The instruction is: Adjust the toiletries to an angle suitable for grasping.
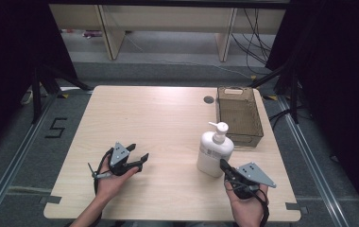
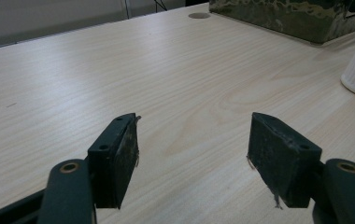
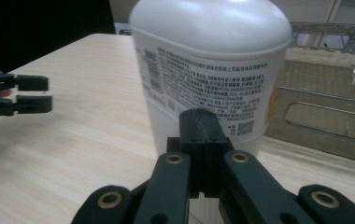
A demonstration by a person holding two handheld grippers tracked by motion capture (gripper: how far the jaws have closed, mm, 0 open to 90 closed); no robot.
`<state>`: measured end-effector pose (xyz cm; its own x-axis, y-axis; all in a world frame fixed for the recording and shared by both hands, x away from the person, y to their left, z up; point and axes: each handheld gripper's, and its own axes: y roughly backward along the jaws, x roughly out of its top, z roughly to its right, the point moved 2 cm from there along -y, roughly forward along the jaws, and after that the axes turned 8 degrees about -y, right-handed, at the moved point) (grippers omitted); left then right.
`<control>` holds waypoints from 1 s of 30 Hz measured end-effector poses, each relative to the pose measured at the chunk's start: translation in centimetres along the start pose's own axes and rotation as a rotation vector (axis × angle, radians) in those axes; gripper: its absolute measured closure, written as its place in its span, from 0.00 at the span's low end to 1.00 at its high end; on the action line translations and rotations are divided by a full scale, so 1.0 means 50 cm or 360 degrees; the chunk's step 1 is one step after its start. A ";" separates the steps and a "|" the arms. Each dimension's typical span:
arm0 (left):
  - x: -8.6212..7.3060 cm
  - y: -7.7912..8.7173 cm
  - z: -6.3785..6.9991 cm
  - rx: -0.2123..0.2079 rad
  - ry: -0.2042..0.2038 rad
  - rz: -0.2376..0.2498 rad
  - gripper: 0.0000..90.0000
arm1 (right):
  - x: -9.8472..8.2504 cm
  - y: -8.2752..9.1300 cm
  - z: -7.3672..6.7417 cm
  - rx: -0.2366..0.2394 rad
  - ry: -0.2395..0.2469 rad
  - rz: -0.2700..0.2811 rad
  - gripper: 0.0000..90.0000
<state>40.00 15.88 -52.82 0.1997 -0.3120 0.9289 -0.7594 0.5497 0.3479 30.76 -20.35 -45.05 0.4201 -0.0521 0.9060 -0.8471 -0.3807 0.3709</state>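
Right claw (image 1: 226, 166) clenched, empty, tips just short of the lotion bottle (image 1: 214, 150). Left claw (image 1: 139, 158) released, idle on the surface (image 1: 158, 123). Bottle ungrasped; probably all handling remains, basket (image 1: 239, 116) beyond it empty.

Tabletop (image 1: 158, 123): pale wood finish with fine lengthwise grain, plus one dark grey round cap. Pump bottle (image 1: 214, 151): white body and white pump head; label printed in small grey text with a square code block. Basket (image 1: 240, 116): translucent brown-olive, fine mesh pattern on walls. Left tool (image 1: 140, 157) and right tool (image 1: 225, 165): black jaws, brass-coloured pivot bushings, grey three-cornered top plates. Floor: grey.
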 end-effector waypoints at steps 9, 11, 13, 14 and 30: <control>0.000 0.000 0.001 0.0001 -0.0008 0.0000 0.36 | 0.016 -0.016 0.028 -0.0084 -0.0024 0.0051 1.00; 0.000 0.000 0.001 0.0000 -0.0009 0.0000 0.36 | 0.021 -0.018 0.034 -0.0100 -0.0022 0.0054 1.00; 0.000 0.001 0.001 0.0004 -0.0013 -0.0012 0.36 | 0.025 -0.021 0.037 -0.0094 -0.0051 0.0043 1.00; 0.000 0.000 0.001 0.0003 -0.0013 -0.0012 0.36 | 0.029 -0.023 0.041 -0.0114 -0.0039 0.0042 1.00; 0.001 -0.001 0.001 -0.0003 -0.0001 -0.0022 0.36 | 0.061 0.008 0.019 -0.0140 -0.0057 0.0245 0.72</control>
<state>40.04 15.80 -52.81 0.2099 -0.3198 0.9239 -0.7556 0.5467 0.3608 32.03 -21.55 -42.35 0.2929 -0.1368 0.9463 -0.9269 -0.2834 0.2459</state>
